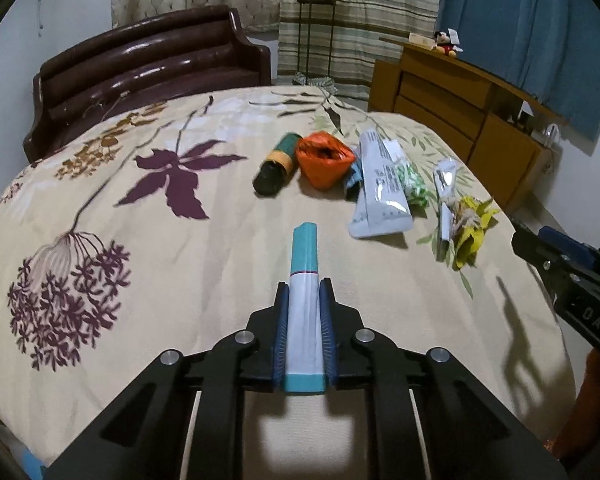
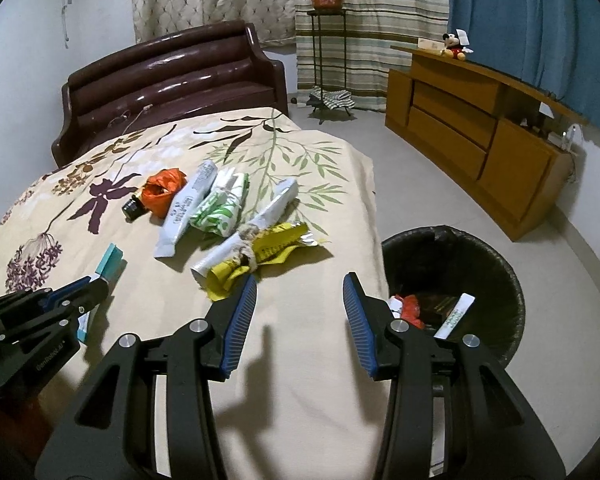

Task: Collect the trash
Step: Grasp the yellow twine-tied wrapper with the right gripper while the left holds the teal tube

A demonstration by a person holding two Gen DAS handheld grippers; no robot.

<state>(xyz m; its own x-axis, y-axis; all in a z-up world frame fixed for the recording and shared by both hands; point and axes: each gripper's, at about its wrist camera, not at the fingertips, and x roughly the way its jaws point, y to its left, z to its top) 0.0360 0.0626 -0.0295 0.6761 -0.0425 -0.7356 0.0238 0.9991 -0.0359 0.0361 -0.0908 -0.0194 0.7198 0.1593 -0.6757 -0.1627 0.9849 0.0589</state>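
Observation:
My left gripper (image 1: 305,286) is shut on a white and teal tube-like box (image 1: 305,264), which sticks out past its fingertips over the floral bedspread (image 1: 180,264). The right wrist view shows that same box (image 2: 110,264) and the left gripper (image 2: 100,282) at the lower left. My right gripper (image 2: 300,284) stands open above the bedspread (image 2: 300,360) with nothing between its fingers. Just ahead of it lies a yellow wrapper (image 2: 260,256) tied to a white tube. Further back lie a green and white packet (image 2: 220,208), a grey tube (image 2: 188,208), an orange bag (image 2: 162,192) and a dark bottle (image 2: 132,208).
A black bin (image 2: 480,264) lined with a bag stands on the floor right of the bed, with several scraps inside. A brown headboard (image 2: 172,80) closes the far end. A wooden cabinet (image 2: 480,140) lines the right wall. A plant stand (image 2: 326,40) is by the curtains.

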